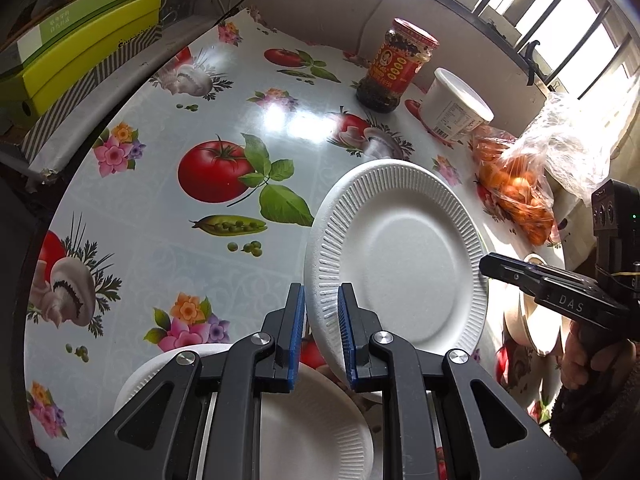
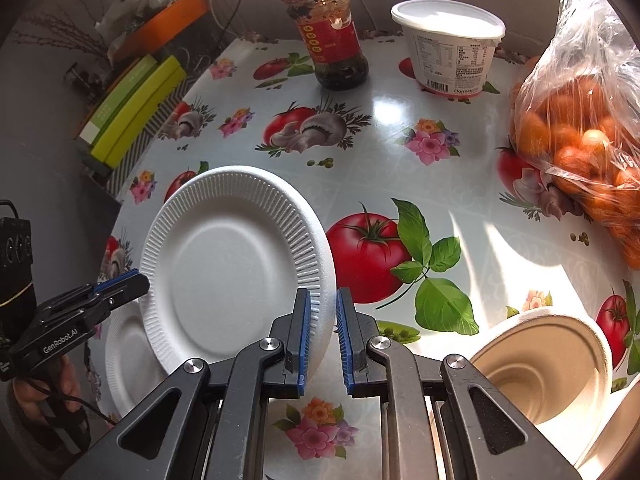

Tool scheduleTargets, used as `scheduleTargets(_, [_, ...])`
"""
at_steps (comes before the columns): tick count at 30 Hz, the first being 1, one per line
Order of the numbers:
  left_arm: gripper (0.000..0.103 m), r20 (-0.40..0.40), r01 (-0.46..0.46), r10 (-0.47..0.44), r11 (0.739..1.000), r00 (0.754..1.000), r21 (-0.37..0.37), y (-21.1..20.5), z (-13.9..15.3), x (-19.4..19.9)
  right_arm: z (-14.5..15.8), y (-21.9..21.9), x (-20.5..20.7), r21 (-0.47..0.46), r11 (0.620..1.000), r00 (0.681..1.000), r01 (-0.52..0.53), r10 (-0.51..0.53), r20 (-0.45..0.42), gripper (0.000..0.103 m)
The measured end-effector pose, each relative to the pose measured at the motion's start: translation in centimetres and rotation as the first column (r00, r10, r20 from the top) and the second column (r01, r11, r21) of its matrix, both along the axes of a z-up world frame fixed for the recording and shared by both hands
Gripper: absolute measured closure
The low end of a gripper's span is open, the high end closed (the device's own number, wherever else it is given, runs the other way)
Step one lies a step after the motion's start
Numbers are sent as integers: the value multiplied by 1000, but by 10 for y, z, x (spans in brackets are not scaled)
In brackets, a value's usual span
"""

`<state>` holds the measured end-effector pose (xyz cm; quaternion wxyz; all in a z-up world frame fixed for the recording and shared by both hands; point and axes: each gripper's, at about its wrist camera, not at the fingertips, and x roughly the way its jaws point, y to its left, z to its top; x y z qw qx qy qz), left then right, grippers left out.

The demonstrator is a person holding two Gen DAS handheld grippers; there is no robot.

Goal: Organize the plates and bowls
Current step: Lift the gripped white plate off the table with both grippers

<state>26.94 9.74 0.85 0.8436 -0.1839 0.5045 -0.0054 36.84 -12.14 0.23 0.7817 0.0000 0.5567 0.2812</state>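
A white foam plate [image 1: 400, 256] with a ribbed rim is held tilted above the table; it also shows in the right wrist view [image 2: 236, 256]. My left gripper [image 1: 321, 312] grips its left rim. My right gripper [image 2: 322, 312] grips the opposite rim and shows from the side in the left wrist view [image 1: 486, 266]. A second white plate [image 1: 312, 420] lies flat on the table under the left gripper, also seen in the right wrist view [image 2: 128, 356]. Beige bowls [image 2: 544, 360] sit at the right, partly hidden by the right gripper.
A chili sauce jar [image 2: 332, 36], a white lidded tub [image 2: 452, 48] and a plastic bag of oranges [image 2: 580, 128] stand along the back and right of the patterned tablecloth [image 2: 360, 152]. Green boxes [image 1: 80, 48] lie beyond the table's left edge.
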Motion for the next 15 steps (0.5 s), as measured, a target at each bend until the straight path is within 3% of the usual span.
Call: scheduleTargets(15, [85, 27, -32, 32, 999, 999, -17, 19, 9, -35, 23, 11, -33, 53, 997, 998, -48, 47, 30, 89])
